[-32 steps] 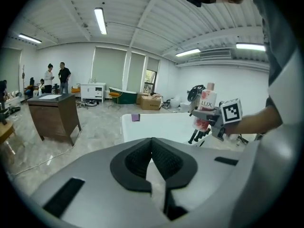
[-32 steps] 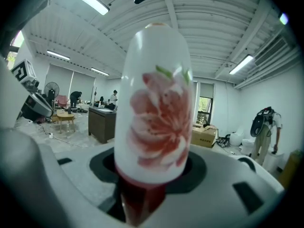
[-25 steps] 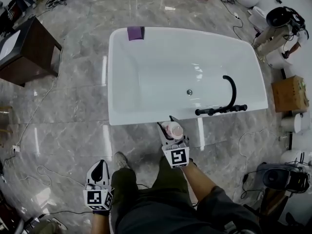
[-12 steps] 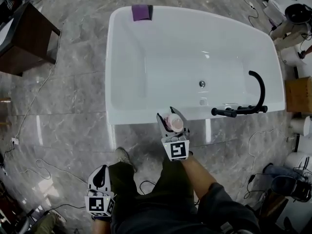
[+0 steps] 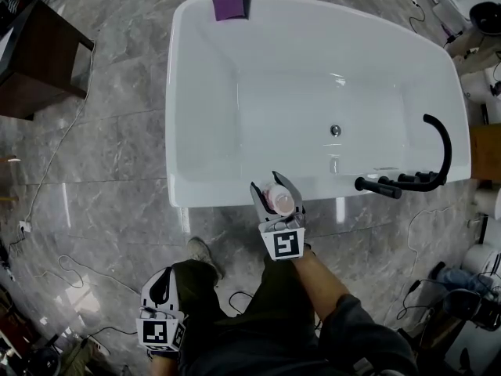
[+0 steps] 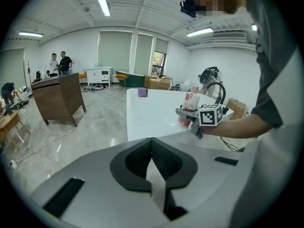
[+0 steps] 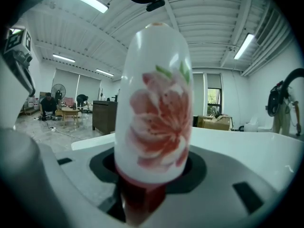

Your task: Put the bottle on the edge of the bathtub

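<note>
Over the near rim of the bathtub [image 5: 211,197], roughly midway along its length, the person's right claw [image 5: 275,193] is clamped on the bottle [image 5: 280,200], a white one with a pink flower printed on it and a red end sitting down between the jaws. From where I stand the bottle looks upright and right at the lip of the tub, but I cannot tell whether its base touches the rim or hangs just clear of it. The left claw [image 5: 159,287] is down by the person's leg, well back from the tub on the floor side, its jaws closed together with nothing between them. A purple cloth [image 5: 229,6] lies on the tub's far rim, and a black faucet [image 5: 438,151] arches over the right end of the near rim, apart from the bottle. I'd judge the carry as good as over: what remains is settling the bottle flat on the rim and opening the right claw.
</note>
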Demonstrator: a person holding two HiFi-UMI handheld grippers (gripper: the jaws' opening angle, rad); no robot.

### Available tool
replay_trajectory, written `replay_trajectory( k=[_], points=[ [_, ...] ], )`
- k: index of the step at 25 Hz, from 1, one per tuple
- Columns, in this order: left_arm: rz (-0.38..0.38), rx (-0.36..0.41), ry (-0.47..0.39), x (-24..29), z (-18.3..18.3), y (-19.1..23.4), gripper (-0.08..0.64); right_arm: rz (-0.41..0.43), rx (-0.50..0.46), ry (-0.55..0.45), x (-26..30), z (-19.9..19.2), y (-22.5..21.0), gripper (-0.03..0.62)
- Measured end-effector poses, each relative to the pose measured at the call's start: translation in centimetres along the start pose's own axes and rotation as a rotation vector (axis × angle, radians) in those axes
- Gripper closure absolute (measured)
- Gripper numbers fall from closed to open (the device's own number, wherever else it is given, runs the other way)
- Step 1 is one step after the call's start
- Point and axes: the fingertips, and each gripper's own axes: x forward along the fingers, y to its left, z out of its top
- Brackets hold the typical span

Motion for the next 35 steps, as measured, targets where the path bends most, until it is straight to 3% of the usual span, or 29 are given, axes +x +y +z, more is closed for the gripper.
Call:
replay_trajectory(
  k=[11, 16, 24, 29, 35],
  points=[
    [-0.013, 0.011, 0.022, 2.1, -1.1, 0.3, 0.560, -0.025, 0.003, 0.018, -0.1, -1.6, 0.4, 0.376],
    [-0.017, 0.012, 0.032, 2.2, -1.1, 0.3, 0.560, -0.060, 0.051, -0.051, 0.0, -0.9, 0.1, 0.371],
    [-0.005, -0.002, 0.030, 1.4, -0.4, 0.7, 0.560, -0.001, -0.016, 0.027, -0.2, -1.5, 0.9, 0.344],
    [-0.001, -0.015, 0.025, 0.3, 0.4, -0.1, 0.560, 0.005, -0.011, 0.047, -1.8, -1.3, 0.6, 0.328],
    [-0.007, -0.024, -0.001, -1.9, 3.3, -1.2, 0.560, 0.014, -0.003, 0.078, -4.4, 1.4, 0.0, 0.328]
  ],
)
